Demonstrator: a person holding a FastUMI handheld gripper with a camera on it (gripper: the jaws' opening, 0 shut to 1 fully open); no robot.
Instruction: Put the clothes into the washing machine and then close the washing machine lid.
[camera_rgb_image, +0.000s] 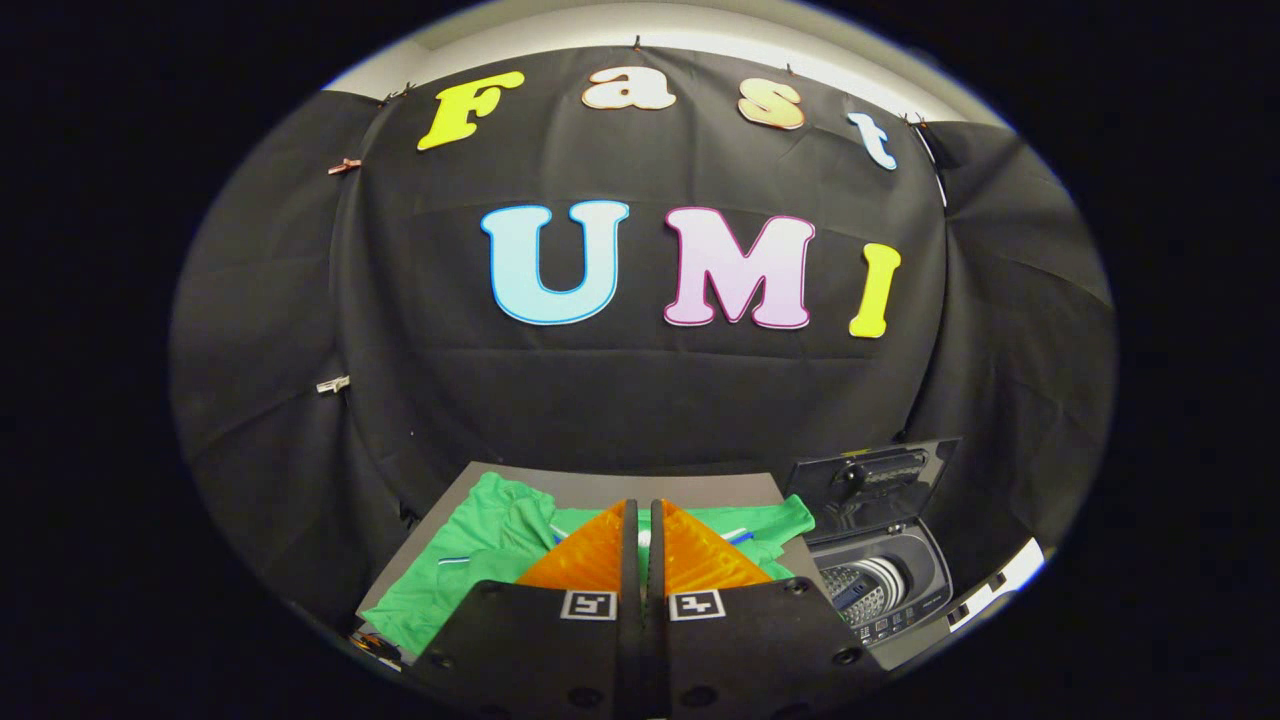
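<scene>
No legible words or numbers are showing on any object.

Two square black-and-white markers (588, 604) are sitting on the gripper (640, 515), one at the base of each finger, showing block patterns rather than letters. The fingers are lying closed together over the green clothes (470, 560). Small marks are showing on the washer (880, 585) front panel, possibly button labels, too small to read.

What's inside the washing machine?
The washing machine stands with its lid up. Inside shows a metal drum with something striped; the drum's bottom is hidden. The green clothes lie on the table, beyond the shut claw.
</scene>
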